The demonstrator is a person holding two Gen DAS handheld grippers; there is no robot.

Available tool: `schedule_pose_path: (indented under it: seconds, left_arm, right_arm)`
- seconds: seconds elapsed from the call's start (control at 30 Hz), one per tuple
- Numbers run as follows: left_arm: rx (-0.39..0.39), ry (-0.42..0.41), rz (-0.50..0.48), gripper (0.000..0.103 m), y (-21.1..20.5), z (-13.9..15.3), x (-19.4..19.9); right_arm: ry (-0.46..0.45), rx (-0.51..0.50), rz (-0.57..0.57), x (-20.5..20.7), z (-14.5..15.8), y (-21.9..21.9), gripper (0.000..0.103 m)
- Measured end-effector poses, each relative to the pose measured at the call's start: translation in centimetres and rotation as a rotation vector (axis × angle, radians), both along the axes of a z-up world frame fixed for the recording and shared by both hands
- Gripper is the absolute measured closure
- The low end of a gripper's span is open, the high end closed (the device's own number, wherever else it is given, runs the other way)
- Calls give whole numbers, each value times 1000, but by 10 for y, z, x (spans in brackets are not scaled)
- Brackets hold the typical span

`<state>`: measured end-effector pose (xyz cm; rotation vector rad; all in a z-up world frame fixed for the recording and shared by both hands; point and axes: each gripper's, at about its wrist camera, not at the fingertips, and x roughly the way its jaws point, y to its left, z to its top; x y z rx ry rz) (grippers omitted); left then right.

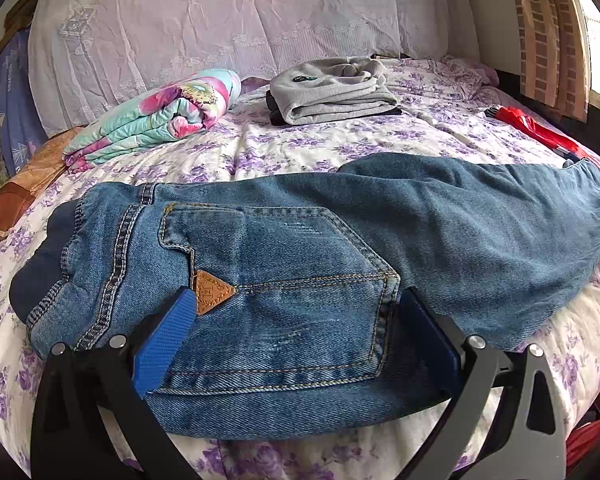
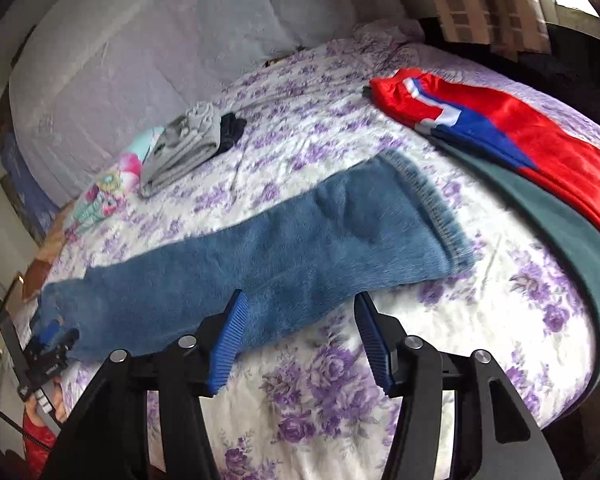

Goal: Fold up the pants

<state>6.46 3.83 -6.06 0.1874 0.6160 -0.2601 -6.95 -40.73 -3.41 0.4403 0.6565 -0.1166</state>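
The left gripper (image 1: 296, 308) has its two blue-padded fingers (image 1: 168, 336) spread wide, one on each side of the seat of the jeans (image 1: 340, 240). The pads rest at the near edge of the denim, either side of the back pocket (image 1: 284, 300), but are not pressed together on it. Just beside the left pad sits a small tan triangular leather patch (image 1: 212, 292) stitched to the pocket. Left of that lies the dark elastic waistband (image 1: 48, 256). The jeans lie flat across the near part of the bed (image 1: 300, 152), waist at the left, legs stacked and running off to the right.

The right gripper (image 2: 300, 320) is also spread open and holds nothing. Its blue pads (image 2: 230, 344) hover at the near edge of the jeans' leg (image 2: 300, 236), close to it. This view is blurred, so whether they touch the cloth cannot be told. The hem (image 2: 436, 208) lies at the far right end of the leg.

On the purple-flowered bedspread, farther back, sit a folded grey garment (image 1: 332, 92) atop something dark, and to its left a folded flowery quilt (image 1: 160, 116). At the right side lie a red and blue garment (image 2: 500, 128) and a dark green cloth (image 2: 548, 216), partly overlapping. A pale lilac cover (image 1: 220, 20) drapes the far end.
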Motion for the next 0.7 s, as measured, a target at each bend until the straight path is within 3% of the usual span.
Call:
schedule_pose_path:
  seconds: [0.13,0.23,0.3,0.37,0.43,0.47,0.6,0.7]
  left_arm:
    - [0,0,0,5,0,0,0]
    - [1,0,1,4,0,0,0]
    - [1,0,0,4,0,0,0]
    - [1,0,-1,4,0,0,0]
    - [-2,-1,-1,4,0,0,0]
    - [-2,-1,-1,4,0,0,0]
    - [6,2,9,4,0,0,2]
    - [6,1,9,4,1,0,2]
  right_arm:
    - [-104,-66,-74,-9,19,-8,46]
    - [-118,-69,28,5,22,10,35]
    - [-97,-65,129,24,18,26,34]
    - [-2,-65,222,56,3,40,26]
    - [118,-39,271,96,-27,37,25]
    - [119,-25,270,108,-35,30,26]
    - [131,-109,203,127,-6,42,26]
    - [-15,-92,325,114,29,77,25]
